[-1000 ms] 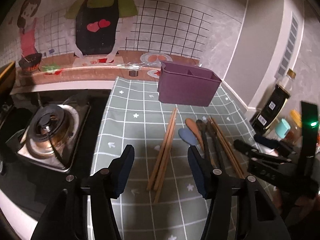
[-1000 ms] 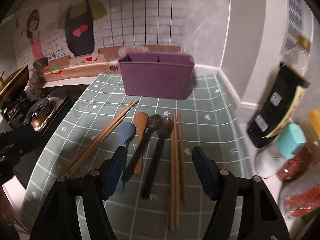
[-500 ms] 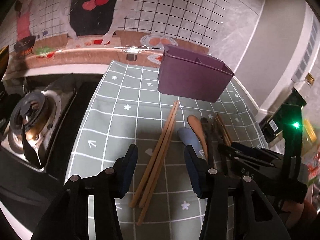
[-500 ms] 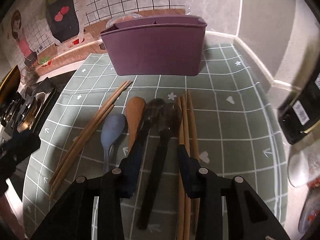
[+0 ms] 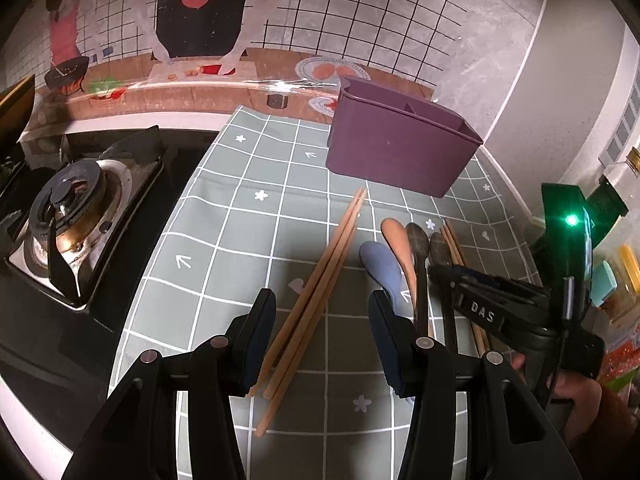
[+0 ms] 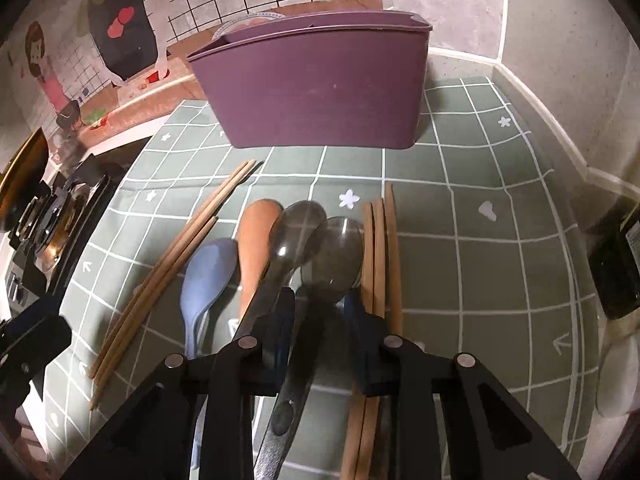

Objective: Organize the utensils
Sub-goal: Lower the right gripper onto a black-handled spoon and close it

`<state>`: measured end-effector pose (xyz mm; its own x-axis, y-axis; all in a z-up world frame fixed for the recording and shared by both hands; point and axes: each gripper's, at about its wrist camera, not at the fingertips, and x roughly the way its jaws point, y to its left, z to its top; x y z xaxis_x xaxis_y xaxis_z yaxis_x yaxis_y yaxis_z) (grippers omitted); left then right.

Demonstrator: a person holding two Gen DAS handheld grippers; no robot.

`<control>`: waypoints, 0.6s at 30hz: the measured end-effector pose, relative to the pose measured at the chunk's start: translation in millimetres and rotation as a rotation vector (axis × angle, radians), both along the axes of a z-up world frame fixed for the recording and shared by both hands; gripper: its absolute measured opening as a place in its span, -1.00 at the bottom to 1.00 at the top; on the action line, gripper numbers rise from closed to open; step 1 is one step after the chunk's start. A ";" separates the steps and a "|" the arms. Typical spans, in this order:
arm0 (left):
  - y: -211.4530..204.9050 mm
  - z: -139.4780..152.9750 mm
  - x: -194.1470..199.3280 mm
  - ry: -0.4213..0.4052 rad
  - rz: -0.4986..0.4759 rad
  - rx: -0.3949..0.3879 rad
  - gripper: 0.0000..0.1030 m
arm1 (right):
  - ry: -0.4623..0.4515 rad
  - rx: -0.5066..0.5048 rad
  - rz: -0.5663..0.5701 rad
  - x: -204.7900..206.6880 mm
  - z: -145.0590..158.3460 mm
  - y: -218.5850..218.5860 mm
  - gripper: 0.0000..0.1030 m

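Note:
A purple utensil holder stands at the back of the green checked mat. In front of it lie wooden chopsticks, a blue spoon, a tan spoon, two dark clear spoons and more chopsticks. My left gripper is open, low over the left chopsticks. My right gripper is partly closed around the handle of the right dark spoon, with its jaws not clearly touching it.
A gas stove burner sits left of the mat. Bottles and jars stand at the right, by the wall. The right gripper's body shows in the left wrist view over the spoon handles.
Both grippers have moved forward and down toward the utensils. The right gripper's jaws have narrowed around the dark spoon's handle. The left gripper stays open.

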<state>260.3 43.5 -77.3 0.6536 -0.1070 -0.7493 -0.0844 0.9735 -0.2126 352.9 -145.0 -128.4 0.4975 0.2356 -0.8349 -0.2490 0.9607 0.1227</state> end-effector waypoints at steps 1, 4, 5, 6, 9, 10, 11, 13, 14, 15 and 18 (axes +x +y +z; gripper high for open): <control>-0.1 -0.2 -0.1 0.001 0.001 -0.001 -0.05 | -0.004 -0.009 0.000 1.4 -0.4 0.3 -0.51; 0.3 -1.0 -0.5 0.003 0.002 0.000 -0.05 | -0.020 -0.056 0.002 6.8 -0.2 5.7 -0.43; 0.6 -1.5 -0.3 0.005 0.003 -0.001 -0.05 | -0.022 -0.060 0.003 7.6 0.2 6.5 -0.39; 1.1 -2.3 0.2 0.009 0.002 -0.003 -0.05 | -0.028 -0.072 0.006 9.0 0.4 8.7 -0.38; 0.8 -5.6 2.8 0.023 -0.006 -0.014 -0.05 | -0.051 -0.125 0.019 11.2 0.4 17.1 -0.38; 0.0 -6.2 4.2 0.027 -0.011 -0.021 -0.05 | -0.056 -0.135 0.024 11.6 0.5 18.1 -0.38; -0.6 -6.8 5.0 0.029 -0.014 -0.024 -0.05 | -0.063 -0.145 0.028 11.6 0.6 19.0 -0.39; -3.7 -8.0 8.7 0.036 -0.026 -0.033 -0.05 | -0.068 -0.141 0.040 12.9 1.8 18.9 -0.41; -5.6 -8.5 11.5 0.041 -0.031 -0.038 -0.05 | -0.075 -0.135 0.039 12.7 3.7 17.2 -0.42; -7.7 -9.1 15.1 0.047 -0.038 -0.046 -0.05 | -0.090 -0.125 0.033 11.0 7.6 14.1 -0.42; -15.5 -11.9 27.0 0.062 -0.064 -0.072 -0.05 | -0.140 -0.087 0.015 1.4 26.1 2.4 -0.42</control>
